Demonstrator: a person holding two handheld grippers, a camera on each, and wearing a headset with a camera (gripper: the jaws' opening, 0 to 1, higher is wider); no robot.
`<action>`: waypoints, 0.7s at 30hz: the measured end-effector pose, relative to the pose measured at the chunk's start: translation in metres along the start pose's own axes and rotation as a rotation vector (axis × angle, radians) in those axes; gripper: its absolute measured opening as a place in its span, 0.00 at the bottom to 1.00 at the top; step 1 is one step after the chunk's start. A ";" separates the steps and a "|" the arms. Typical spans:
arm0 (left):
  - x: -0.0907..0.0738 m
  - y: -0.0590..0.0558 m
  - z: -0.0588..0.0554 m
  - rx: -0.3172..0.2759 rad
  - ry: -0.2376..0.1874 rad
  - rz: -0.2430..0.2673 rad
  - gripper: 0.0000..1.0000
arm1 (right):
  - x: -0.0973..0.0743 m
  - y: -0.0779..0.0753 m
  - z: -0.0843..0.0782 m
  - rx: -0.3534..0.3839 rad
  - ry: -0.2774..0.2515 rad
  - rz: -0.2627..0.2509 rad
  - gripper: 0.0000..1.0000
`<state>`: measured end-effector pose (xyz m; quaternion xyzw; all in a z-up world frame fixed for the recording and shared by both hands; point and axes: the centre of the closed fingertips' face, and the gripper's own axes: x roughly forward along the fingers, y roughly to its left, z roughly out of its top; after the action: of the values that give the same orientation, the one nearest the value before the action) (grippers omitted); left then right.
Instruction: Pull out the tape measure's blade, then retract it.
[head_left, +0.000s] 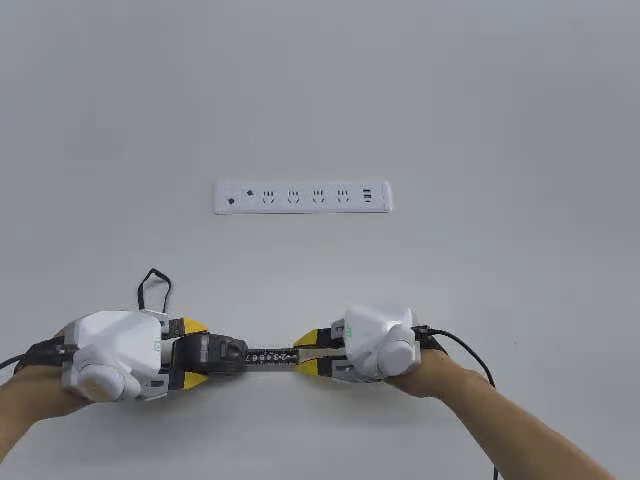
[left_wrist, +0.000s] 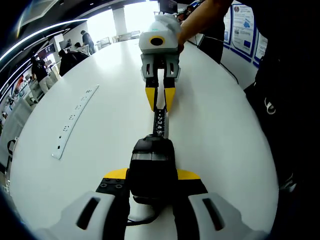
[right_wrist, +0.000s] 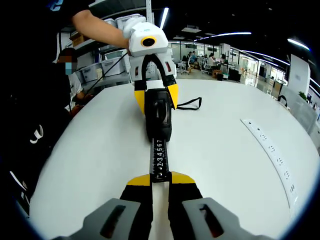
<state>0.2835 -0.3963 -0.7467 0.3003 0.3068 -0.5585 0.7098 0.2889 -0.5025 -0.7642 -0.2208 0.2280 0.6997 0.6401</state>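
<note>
Both pairs of jaws are clenched: my left gripper (head_left: 192, 352) clamps the case (head_left: 212, 353) near the table's (head_left: 450, 120) front edge as an anchor, while my right gripper (head_left: 307, 352) pinches the blade (head_left: 270, 355) by its tip, just a short bit out.

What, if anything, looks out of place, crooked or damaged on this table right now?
Nothing stands out. The left gripper clamps the tape measure, and its blade runs straight, without a kink, to the right gripper. The power strip lies flat on the white table.
</note>
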 end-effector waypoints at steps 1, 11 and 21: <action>0.000 0.000 -0.001 0.000 0.000 0.000 0.28 | -0.001 0.000 -0.001 0.002 0.001 0.000 0.07; 0.001 0.000 -0.002 0.003 0.000 -0.003 0.28 | -0.017 0.001 -0.010 0.003 0.009 -0.006 0.07; 0.002 0.000 -0.002 0.011 0.004 -0.005 0.28 | -0.030 0.001 -0.018 0.007 0.008 -0.008 0.07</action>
<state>0.2836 -0.3959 -0.7492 0.3047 0.3058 -0.5612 0.7062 0.2902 -0.5374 -0.7608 -0.2220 0.2321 0.6954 0.6429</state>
